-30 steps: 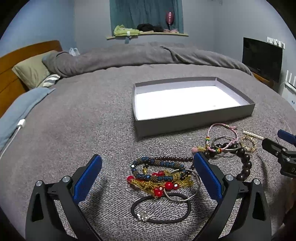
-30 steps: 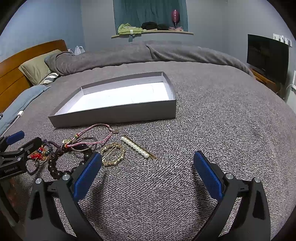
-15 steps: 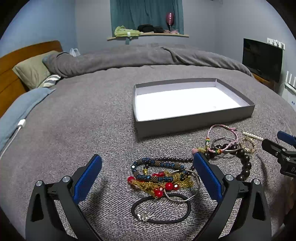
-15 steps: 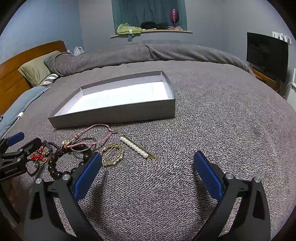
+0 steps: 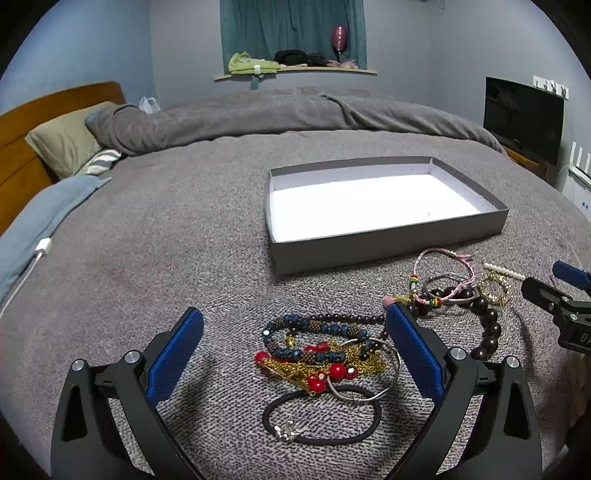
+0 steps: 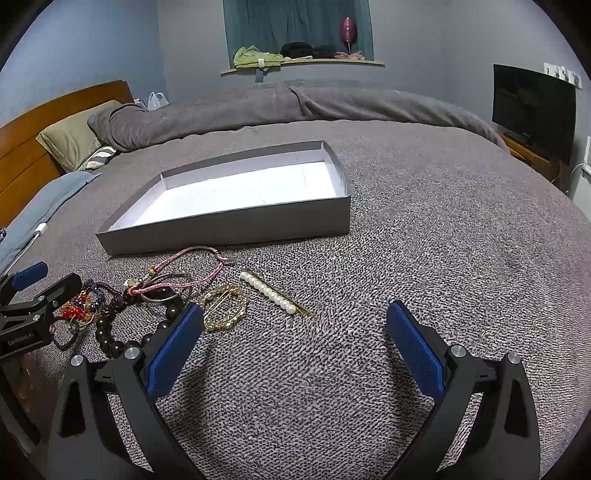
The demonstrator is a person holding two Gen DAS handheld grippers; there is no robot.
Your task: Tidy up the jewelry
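Left gripper (image 5: 293, 354) jaws wide over bracelet tangle (image 5: 325, 354), right gripper (image 6: 295, 347) wide, empty.

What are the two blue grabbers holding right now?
Nothing. The left gripper is wide open above the tangled bracelets, and the right gripper is wide open over bare blanket. The grey box is empty too.

Low wrist views, both facing box (image 5: 384, 243)

Grey bed (image 5: 184, 229); wooden headboard (image 5: 22, 147); teal curtain (image 5: 291, 29); dark television (image 5: 522, 118).
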